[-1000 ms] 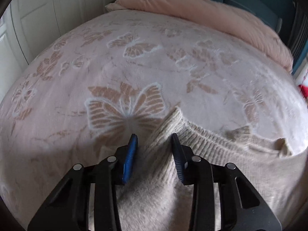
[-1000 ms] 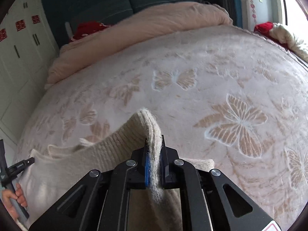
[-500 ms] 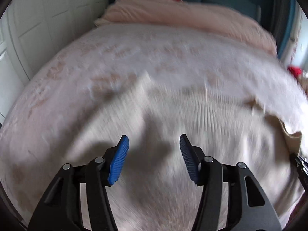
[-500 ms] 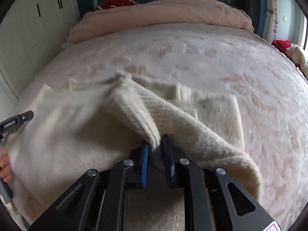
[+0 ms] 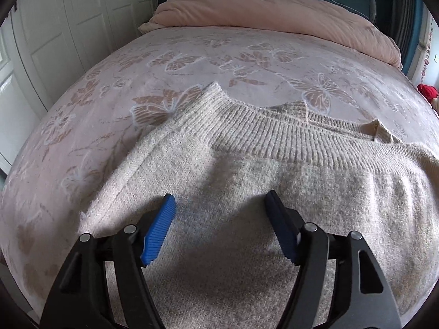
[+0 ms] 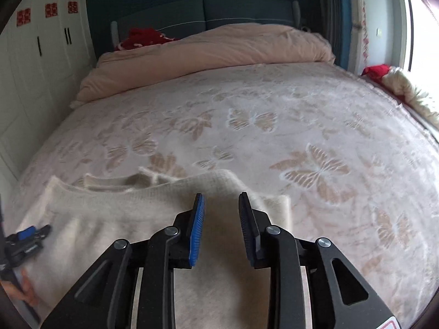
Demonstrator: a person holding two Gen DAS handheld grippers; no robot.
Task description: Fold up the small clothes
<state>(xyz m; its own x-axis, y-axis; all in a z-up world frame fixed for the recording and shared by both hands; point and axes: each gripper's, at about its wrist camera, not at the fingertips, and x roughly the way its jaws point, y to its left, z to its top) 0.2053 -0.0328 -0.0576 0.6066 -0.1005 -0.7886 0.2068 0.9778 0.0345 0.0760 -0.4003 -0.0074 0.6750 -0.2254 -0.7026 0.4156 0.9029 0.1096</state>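
Observation:
A cream knitted sweater [image 5: 247,192] lies flat on the bed, its ribbed band [image 5: 274,137] facing away from me. My left gripper [image 5: 219,205] is open and empty just above the sweater's near part. In the right wrist view the same sweater [image 6: 123,213] lies folded over, with an edge at the right. My right gripper [image 6: 221,203] is open and empty above the sweater's right part. The left gripper [image 6: 26,237] shows at the far left edge of that view.
The bed has a pink butterfly-patterned cover [image 5: 192,63]. A rolled pink duvet [image 6: 214,46] lies across the head of the bed, with a red item [image 6: 142,37] behind it. White wardrobe doors [image 5: 68,22] stand at the left. Red and cream items [image 6: 397,82] lie at the right edge.
My right gripper has let go of the sweater fold it held and now stands open. The sweater has been laid over flat. My left gripper has drawn back toward the near side.

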